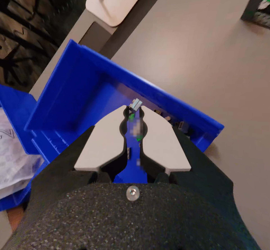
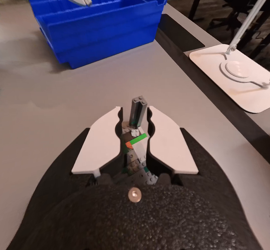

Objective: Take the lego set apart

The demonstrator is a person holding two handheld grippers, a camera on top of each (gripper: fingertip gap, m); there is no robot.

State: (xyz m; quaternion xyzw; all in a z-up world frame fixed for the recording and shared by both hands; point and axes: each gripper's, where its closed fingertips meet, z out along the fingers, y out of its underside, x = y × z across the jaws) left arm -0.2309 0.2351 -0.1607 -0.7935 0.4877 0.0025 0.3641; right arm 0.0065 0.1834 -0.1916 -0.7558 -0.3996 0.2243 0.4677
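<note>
The left gripper (image 1: 134, 107), with smooth white fingers over black contoured pads, is pinched narrow on a small pale grey lego piece (image 1: 135, 104) at its tips and hangs over the glossy blue plastic bin (image 1: 81, 82), whose floor holds a few loose small pieces (image 1: 181, 124) against the far wall. Beside that bin a second blue bin holds a crinkled clear plastic bag (image 1: 13, 148). The right gripper (image 2: 135, 110) is spread partway around the studded lego model (image 2: 135, 148), a build of grey, black, green and orange bricks lying low between the fingers on the matte grey tabletop (image 2: 73, 97); whether the pads touch it I cannot tell. A tall dark grey hollow column brick (image 2: 138, 111) stands upright at the model's far end. A flat white lamp base (image 2: 233, 75) with a thin metal stem sits to the right.
</note>
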